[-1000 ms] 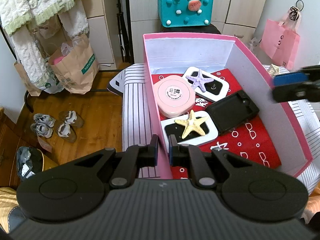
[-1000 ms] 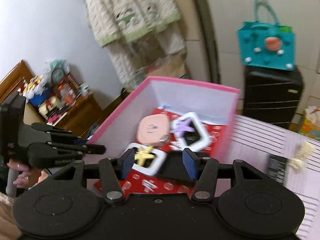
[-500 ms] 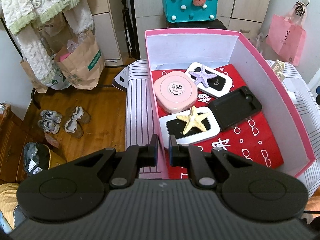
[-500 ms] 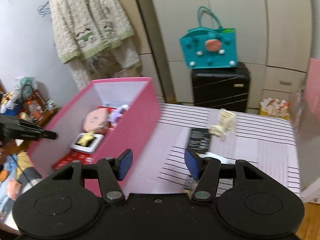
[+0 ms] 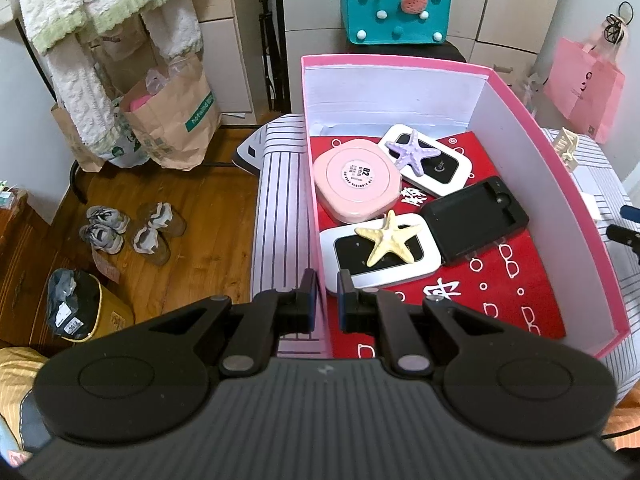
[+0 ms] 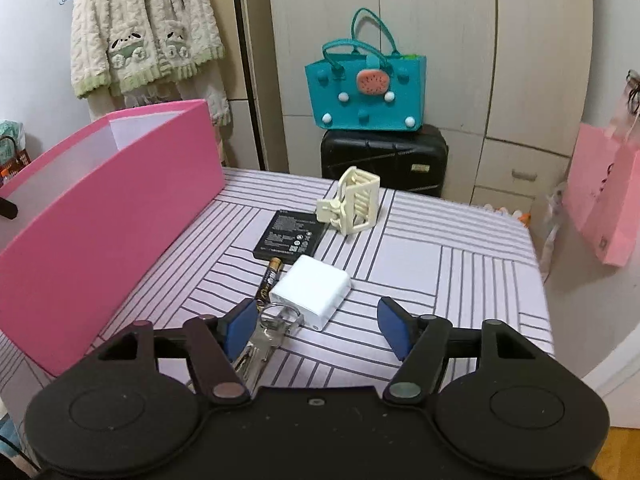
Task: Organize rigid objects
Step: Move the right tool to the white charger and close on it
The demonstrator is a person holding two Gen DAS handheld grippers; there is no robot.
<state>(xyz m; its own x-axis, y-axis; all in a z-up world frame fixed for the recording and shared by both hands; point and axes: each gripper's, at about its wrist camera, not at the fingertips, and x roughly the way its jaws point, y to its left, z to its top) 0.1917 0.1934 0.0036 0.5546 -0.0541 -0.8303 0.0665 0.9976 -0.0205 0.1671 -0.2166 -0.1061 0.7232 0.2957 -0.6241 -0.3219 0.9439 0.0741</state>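
A striped tabletop (image 6: 420, 248) carries a large pink box (image 5: 592, 216), open at the top, whose near-left wall is pinched between the pressed-together fingers of the left hand-held gripper (image 5: 326, 296). Ahead of that gripper, on the red patterned lining of the box floor, lie a round-cornered pink case (image 5: 358, 180), a black tray-like case (image 5: 476, 220) to the right of it, and two white devices with dark screens: the nearer white device (image 5: 404, 268) sits just beyond the gripper's fingertips with a yellow starfish (image 5: 388, 240) on it, while the farther white device (image 5: 444, 168) carries a purple starfish (image 5: 416, 154). In the right wrist view the same box stands off to the left of the right hand-held gripper (image 6: 316, 328), whose blue-padded jaws are opening with nothing pinched between them. Straight ahead of this gripper, on the tabletop, a white charger block (image 6: 310, 294) lies just beyond the gap between the fingers. Farther on rests a flat black battery pack (image 6: 290, 236), and beyond it, just to its right, a cream hair claw clip (image 6: 352, 200) stands upright. A small AA battery (image 6: 270, 280) lies touching the charger's left side, and a bunch of keys on a ring (image 6: 264, 340) lies beside the gripper's left finger, partly hidden under it. Behind the tabletop a teal felt bag (image 6: 366, 92) sits on a black suitcase (image 6: 384, 156).
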